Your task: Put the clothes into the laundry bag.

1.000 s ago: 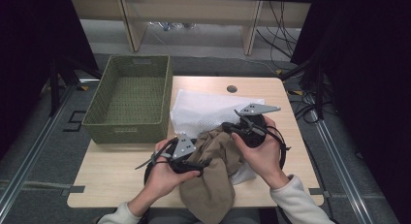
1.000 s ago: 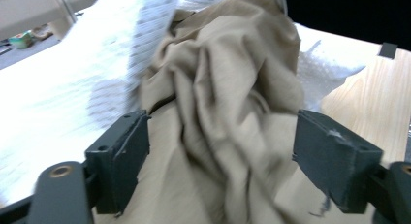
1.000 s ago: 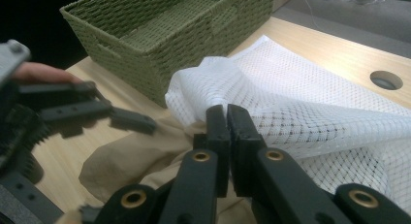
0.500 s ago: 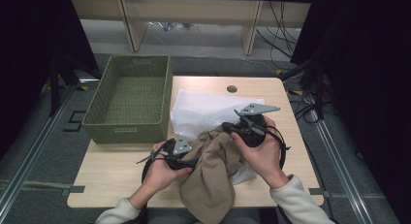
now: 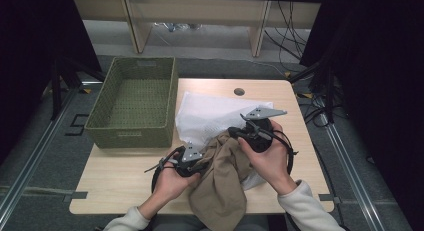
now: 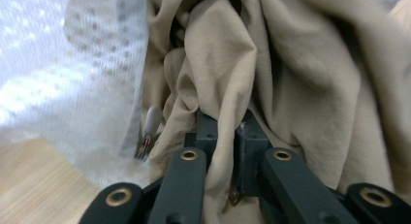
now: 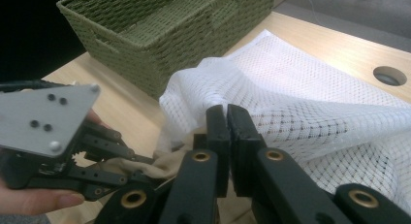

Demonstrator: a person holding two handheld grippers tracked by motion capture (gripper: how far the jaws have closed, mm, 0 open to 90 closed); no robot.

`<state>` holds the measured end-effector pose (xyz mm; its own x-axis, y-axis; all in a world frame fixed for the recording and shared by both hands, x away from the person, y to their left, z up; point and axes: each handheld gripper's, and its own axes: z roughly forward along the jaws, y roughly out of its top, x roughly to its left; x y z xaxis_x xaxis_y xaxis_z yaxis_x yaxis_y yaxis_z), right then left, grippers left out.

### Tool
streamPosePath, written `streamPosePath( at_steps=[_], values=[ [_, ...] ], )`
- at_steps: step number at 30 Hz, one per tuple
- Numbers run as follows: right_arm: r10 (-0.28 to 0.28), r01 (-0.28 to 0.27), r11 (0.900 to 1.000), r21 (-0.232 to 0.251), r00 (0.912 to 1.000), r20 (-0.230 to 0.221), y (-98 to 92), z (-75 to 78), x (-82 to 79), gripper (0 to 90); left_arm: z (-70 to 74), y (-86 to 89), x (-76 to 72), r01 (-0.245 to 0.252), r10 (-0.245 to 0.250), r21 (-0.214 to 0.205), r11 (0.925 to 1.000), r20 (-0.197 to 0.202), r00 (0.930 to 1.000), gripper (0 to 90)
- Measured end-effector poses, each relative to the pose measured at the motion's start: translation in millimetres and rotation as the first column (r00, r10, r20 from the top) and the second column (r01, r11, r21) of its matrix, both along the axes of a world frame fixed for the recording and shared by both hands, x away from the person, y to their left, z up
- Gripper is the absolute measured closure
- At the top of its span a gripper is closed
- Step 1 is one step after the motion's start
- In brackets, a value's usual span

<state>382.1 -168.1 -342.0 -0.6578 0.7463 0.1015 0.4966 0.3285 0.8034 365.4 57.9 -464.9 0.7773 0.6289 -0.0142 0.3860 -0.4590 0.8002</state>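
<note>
Table (image 5: pixel 125 176): bare wood at the near left corner and along the far edge by the round hole (image 5: pixel 239 91). Green woven basket (image 5: pixel 132 103) sits on the far left, overhanging the left edge; its right wall is just beside the white mesh bag (image 5: pixel 210 116), which lies spread over the middle of the table.

Tan cloth (image 5: pixel 220 181): bunched at the near edge in the middle of the table, its lower part hanging over that edge, its upper part lying against the mesh bag.

Left gripper (image 6: pixel 224 136): jaws have just been closing, with a fold of the tan cloth between them; in the left gripper view the fold is pinched between the two pads, cloth draping over both sides. In the high view this gripper is at the cloth's left side, low over the table.

Right gripper (image 7: pixel 227 132): jaws together, pads touching at the tips. The cloth bunches just under them; whether they pinch it I cannot tell. Mesh bag right behind.
</note>
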Motion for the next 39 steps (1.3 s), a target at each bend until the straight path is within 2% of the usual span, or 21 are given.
streamPosePath(
  at_steps=[1, 5, 6, 7, 9, 10, 15, 16, 17, 19, 20, 21, 22, 31, 32, 33, 34, 35, 36, 37, 39],
  values=[
    [0.003, -0.003, 1.0000, -0.001, 0.9999, 0.015, 0.1, -0.8, 0.7, 89.6, 2.9, -0.4, -1.4, -0.009, 0.008, -0.028, 0.9996, -0.016, 0.9998, 84.2],
    [0.010, -0.010, 0.9999, -0.012, 0.9998, 0.016, 0.7, -0.7, 0.3, 89.6, 13.0, -4.0, -6.2, -0.003, 0.001, -0.109, 0.9941, -0.016, 0.9999, 85.6],
    [0.010, -0.010, 0.9999, -0.008, 0.9999, 0.009, 1.4, -0.8, 0.1, 89.6, 16.2, -4.1, -6.9, 0.011, -0.012, -0.105, 0.9944, -0.012, 0.9999, 85.7],
    [0.012, -0.012, 0.9999, -0.007, 0.9999, 0.005, 1.8, -0.7, -0.1, 89.6, 18.1, -6.7, -8.2, 0.010, -0.012, -0.135, 0.9908, -0.014, 0.9998, 85.7],
    [0.028, -0.028, 0.9996, -0.008, 0.9993, 0.025, 2.7, -2.1, 0.9, 89.6, 22.5, -10.4, -10.0, 0.017, -0.018, -0.150, 0.9886, -0.002, 0.9998, 85.8],
    [0.037, -0.037, 0.9992, -0.012, 0.9993, 0.010, 2.8, -1.6, 0.8, 89.6, 24.5, -12.6, -11.3, 0.016, -0.017, -0.160, 0.9870, -0.007, 0.9998, 85.8],
    [0.018, -0.018, 0.9998, -0.006, 0.9998, 0.002, 3.3, -1.3, -0.9, 89.6, 29.3, -22.8, -11.8, 0.040, -0.039, -0.165, 0.9855, 0.013, 0.9992, 85.7],
    [0.029, -0.029, 0.9996, -0.008, 0.9994, 0.021, 3.1, -2.1, 0.5, 89.6, 29.3, -25.1, -11.9, 0.039, -0.036, -0.171, 0.9845, 0.021, 0.9991, 85.7],
    [0.036, -0.035, 0.9993, -0.010, 0.9992, 0.016, 2.8, -2.0, 0.8, 89.6, 30.1, -25.3, -10.8, 0.048, -0.044, -0.152, 0.9872, 0.029, 0.9986, 85.8],
    [0.034, -0.033, 0.9994, -0.009, 0.9993, 0.017, 2.7, -2.1, 0.7, 89.6, 29.4, -28.7, -11.3, 0.031, -0.029, -0.177, 0.9837, 0.012, 0.9995, 85.8],
    [0.031, -0.031, 0.9994, -0.016, 0.9994, 0.017, 2.3, -1.7, 0.3, 89.6, 29.1, -29.6, -10.5, 0.035, -0.032, -0.181, 0.9828, 0.022, 0.9993, 85.8],
    [0.030, -0.030, 0.9994, -0.015, 0.9994, 0.015, 2.5, -1.7, 0.2, 89.6, 29.8, -28.9, -9.1, 0.049, -0.045, -0.165, 0.9851, 0.026, 0.9986, 85.8],
    [0.018, -0.018, 0.9998, -0.003, 0.9998, -0.005, 3.6, -1.5, -1.1, 89.6, 29.5, -30.3, -9.5, 0.038, -0.035, -0.176, 0.9837, 0.016, 0.9992, 85.9],
    [0.027, -0.027, 0.9996, 0.002, 0.9996, 0.009, 7.3, 2.2, -7.0, 89.7, 34.6, -40.2, 0.8, 0.005, 0.003, -0.182, 0.9832, 0.045, 0.9990, 86.7],
    [0.037, -0.037, 0.9993, 0.006, 0.9986, 0.037, 7.4, 2.9, -6.7, 89.7, 35.2, -41.5, 2.2, -0.002, 0.011, -0.186, 0.9825, 0.048, 0.9988, 86.8],
    [0.043, -0.043, 0.9991, 0.004, 0.9982, 0.043, 6.8, 4.4, -7.1, 89.7, 35.4, -43.1, 4.9, -0.009, 0.019, -0.201, 0.9796, 0.052, 0.9985, 86.8],
    [0.039, -0.040, 0.9991, 0.015, 0.9986, 0.037, 6.7, 6.4, -9.0, 89.7, 37.1, -43.6, 7.5, -0.022, 0.032, -0.192, 0.9811, 0.054, 0.9980, 86.8],
    [0.042, -0.043, 0.9990, 0.012, 0.9971, 0.064, 5.7, 7.7, -8.9, 89.7, 38.5, -45.0, 9.5, -0.036, 0.046, -0.204, 0.9782, 0.045, 0.9979, 86.8],
    [0.033, -0.035, 0.9986, 0.040, 0.9985, 0.043, 6.2, 8.8, -11.0, 89.7, 41.0, -45.2, 11.8, -0.040, 0.052, -0.204, 0.9781, 0.053, 0.9973, 86.9],
    [0.045, -0.046, 0.9988, 0.017, 0.9965, 0.071, 4.1, 10.8, -10.6, 89.7, 43.8, -45.9, 13.7, -0.044, 0.059, -0.209, 0.9770, 0.065, 0.9961, 86.9],
    [0.043, -0.046, 0.9982, 0.040, 0.9963, 0.074, 3.6, 12.4, -11.9, 89.7, 50.1, -45.5, 17.3, -0.055, 0.075, -0.213, 0.9756, 0.087, 0.9933, 86.9]
  ],
)
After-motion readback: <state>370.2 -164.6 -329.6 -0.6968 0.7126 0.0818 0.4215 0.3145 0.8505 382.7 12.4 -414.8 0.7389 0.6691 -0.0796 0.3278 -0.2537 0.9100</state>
